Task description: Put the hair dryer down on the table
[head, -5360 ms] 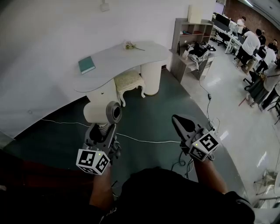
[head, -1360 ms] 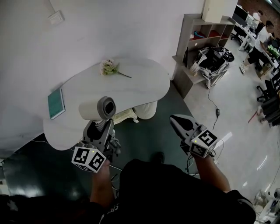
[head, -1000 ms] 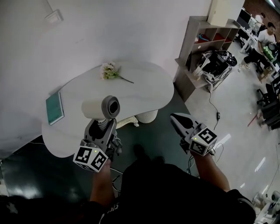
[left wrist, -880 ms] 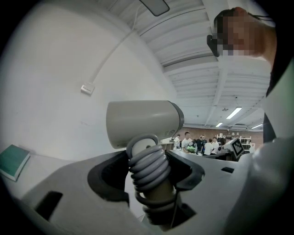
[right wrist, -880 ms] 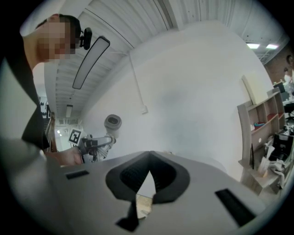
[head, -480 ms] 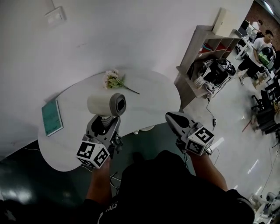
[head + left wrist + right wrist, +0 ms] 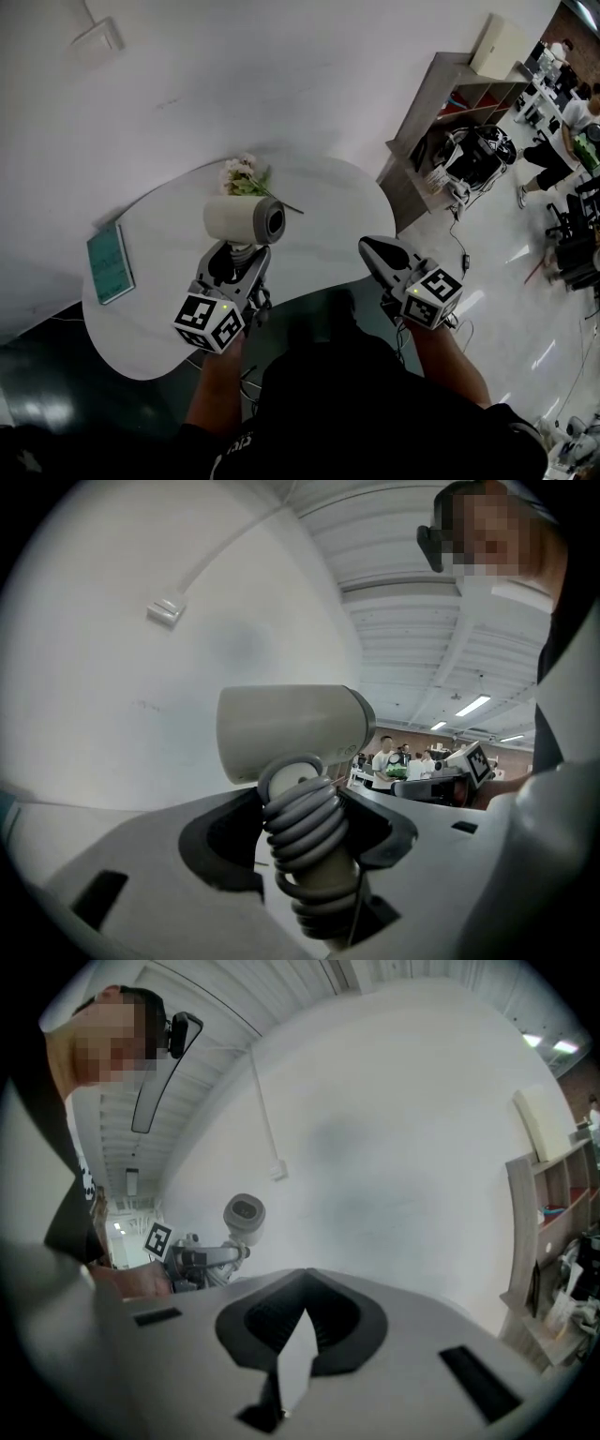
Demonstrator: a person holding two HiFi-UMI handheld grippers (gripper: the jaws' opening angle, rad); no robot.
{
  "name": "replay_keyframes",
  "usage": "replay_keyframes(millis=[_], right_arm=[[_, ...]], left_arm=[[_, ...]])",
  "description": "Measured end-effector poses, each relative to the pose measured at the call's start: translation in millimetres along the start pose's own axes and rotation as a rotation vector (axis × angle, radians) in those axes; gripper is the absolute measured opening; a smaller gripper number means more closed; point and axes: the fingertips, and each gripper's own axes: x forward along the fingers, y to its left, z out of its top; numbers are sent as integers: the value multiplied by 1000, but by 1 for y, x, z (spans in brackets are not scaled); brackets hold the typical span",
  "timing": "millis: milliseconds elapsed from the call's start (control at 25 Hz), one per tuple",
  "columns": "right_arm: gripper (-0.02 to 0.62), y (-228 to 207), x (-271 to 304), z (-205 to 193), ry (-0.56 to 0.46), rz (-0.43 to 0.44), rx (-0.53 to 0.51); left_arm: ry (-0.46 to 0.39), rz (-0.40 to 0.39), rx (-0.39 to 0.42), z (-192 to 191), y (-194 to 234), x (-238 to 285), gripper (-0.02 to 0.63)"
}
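Two grippers nearest: the left gripper (image 7: 234, 264) clamps the cord-wrapped handle of the hair dryer (image 7: 244, 219), held upright above the white table (image 7: 328, 217); the right gripper (image 7: 380, 253), at three o'clock, is closed, empty. Likely rigid, light, top-heavy: grip the handle. Beyond, at twelve, lie flowers (image 7: 242, 175).

Open office: shelf unit (image 7: 448, 94), people (image 7: 561, 155) at desks beyond.

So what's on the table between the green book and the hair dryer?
Nothing. In the head view, the table is bare between the book and the hair dryer in the left claw.
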Motion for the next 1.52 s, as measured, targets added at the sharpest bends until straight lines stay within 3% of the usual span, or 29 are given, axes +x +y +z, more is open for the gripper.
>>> replay_keyframes(millis=[240, 440, 680, 1520], right_arm=[[6, -41, 23, 4, 23, 22, 10], [6, -74, 27, -8, 53, 18, 45], [6, -103, 28, -25, 74, 1, 94], [6, -139, 25, -58, 121, -47, 169]], left_arm=[[63, 0, -15, -15, 12, 57, 249], [96, -2, -92, -34, 17, 101, 249], [188, -12, -92, -70, 16, 141, 249], [539, -131, -62, -205, 5, 230, 249]])
